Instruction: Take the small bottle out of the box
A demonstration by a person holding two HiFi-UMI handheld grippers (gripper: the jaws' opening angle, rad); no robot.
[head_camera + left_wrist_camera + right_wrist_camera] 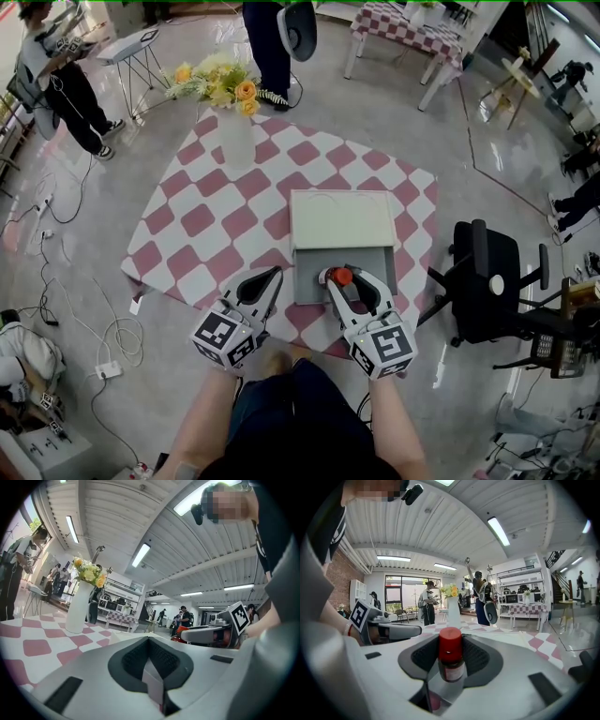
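I count two claws: left claw, right claw. One small bottle, one box, one vase at 11 o'clock. Two checkered benches: near bench, far bench at 1 o'clock. One office chair at 3 o'clock.

- A large open hall, set up as a lab or recording studio rather than a home: glossy grey floor, ribbed metal ceiling, long strip lights.
- Loose cables and a power strip lie on the floor, near left.
- An office chair stands at right, with equipment shelves far off.
- A far table in checked cloth, and a person at work, far left.
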